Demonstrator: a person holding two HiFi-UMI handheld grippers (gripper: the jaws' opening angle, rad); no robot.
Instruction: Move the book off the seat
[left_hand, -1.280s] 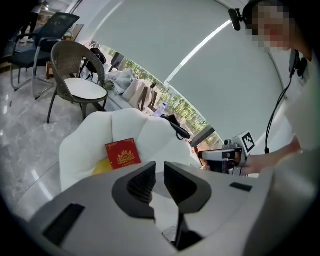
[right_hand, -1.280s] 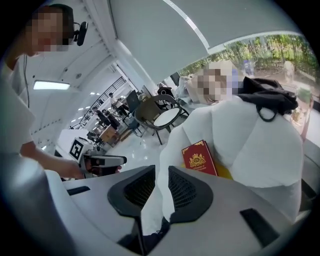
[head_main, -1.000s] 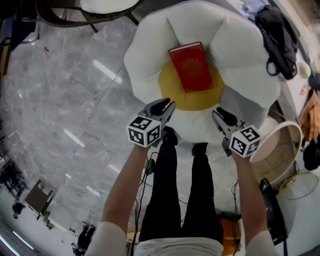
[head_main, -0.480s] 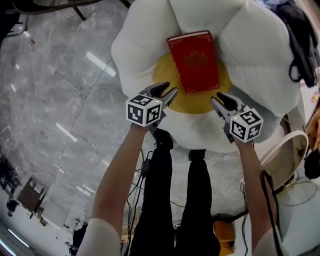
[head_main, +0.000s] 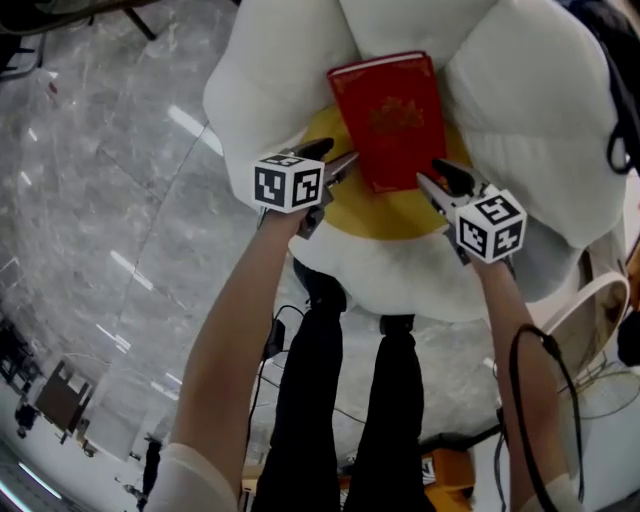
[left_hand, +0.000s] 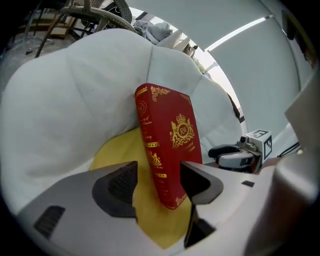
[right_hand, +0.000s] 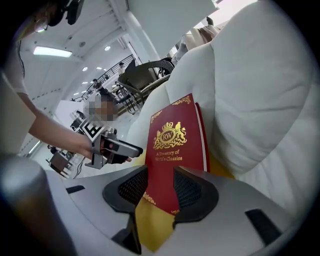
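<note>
Both forearms reach forward and down from the person's body, roughly parallel. The left claw (head_main: 338, 160) points in at the near left corner of the red book (head_main: 392, 115), and the right claw (head_main: 437, 176) points at its near right corner. The book lies flat, cover up, on the yellow centre (head_main: 395, 212) of the white flower-shaped seat (head_main: 268, 88), its far end resting against the petals. Both claws are opening. In each gripper view a near corner of the book stands in the gap between the jaws, and the pads do not appear to press it. Puffy white petals rise close on the book's left, right and far sides, so the near side, toward the person's legs, is the open one. The grey marble floor (head_main: 100, 210) spreads out left of the seat. A second ago both claws hung back over the seat's near rim, well short of the book and with narrower jaws. They have since moved forward to flank its near edge, and the book now sits nearer the top of the head view.
</note>
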